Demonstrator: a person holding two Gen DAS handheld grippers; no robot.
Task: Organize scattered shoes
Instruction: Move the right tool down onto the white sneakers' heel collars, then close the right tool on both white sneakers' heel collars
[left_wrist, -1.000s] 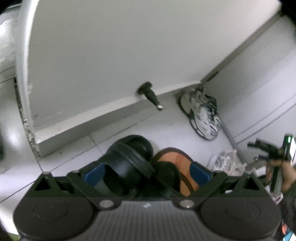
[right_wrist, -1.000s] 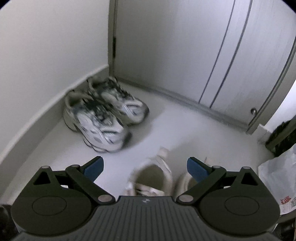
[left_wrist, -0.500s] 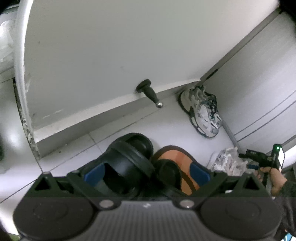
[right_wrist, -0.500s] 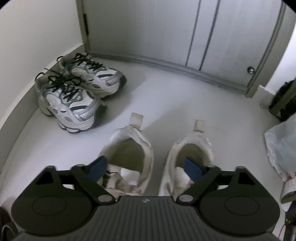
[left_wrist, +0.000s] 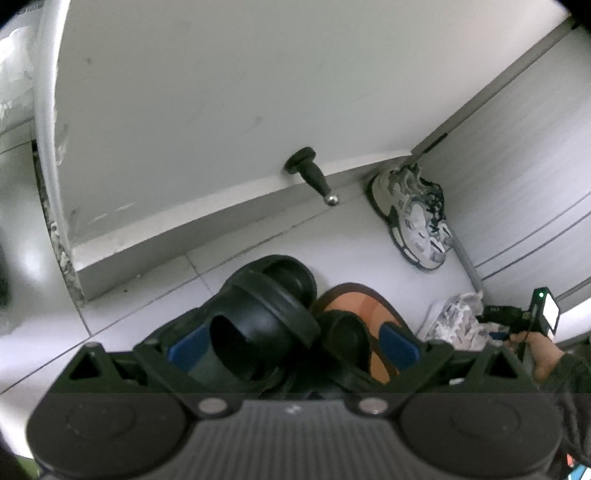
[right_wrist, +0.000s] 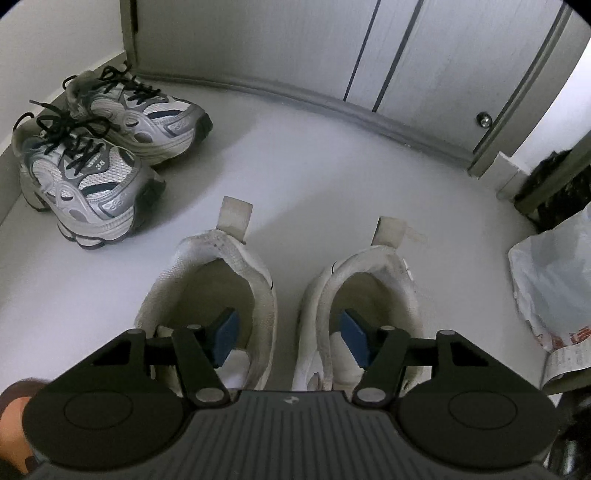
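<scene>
1. Your right gripper (right_wrist: 288, 338) hangs over a pair of white sneakers, one blue pad inside the left white sneaker (right_wrist: 221, 291) and the other inside the right white sneaker (right_wrist: 369, 295). Its jaws are closing, with the two inner collars between them; the pads do not yet press on either collar.
2. Your left gripper (left_wrist: 291, 341) is clamped on a pair of sandals: a black sandal (left_wrist: 258, 314) and an orange-soled sandal (left_wrist: 362, 314), both squeezed between the blue pads above the tiled floor (left_wrist: 258, 236).
3. Edges on the right side: a pair of grey running shoes (right_wrist: 103, 155) stands by the wall (right_wrist: 37, 55), just beside the left white sneaker but apart from it. The sliding doors (right_wrist: 332, 48) run across the back, with open floor between them and the sneakers' heels. A plastic bag (right_wrist: 546, 280) lies close on the right.
4. Edges on the left side: a skirting board (left_wrist: 184, 229) and a door stopper (left_wrist: 314, 179) sit beyond the sandals, with bare tile between.
5. Against a second ago, your right gripper has dropped from above the sneakers into their openings and narrowed its jaws. Your left gripper's view is almost unchanged, with the sandals held the same way.
</scene>
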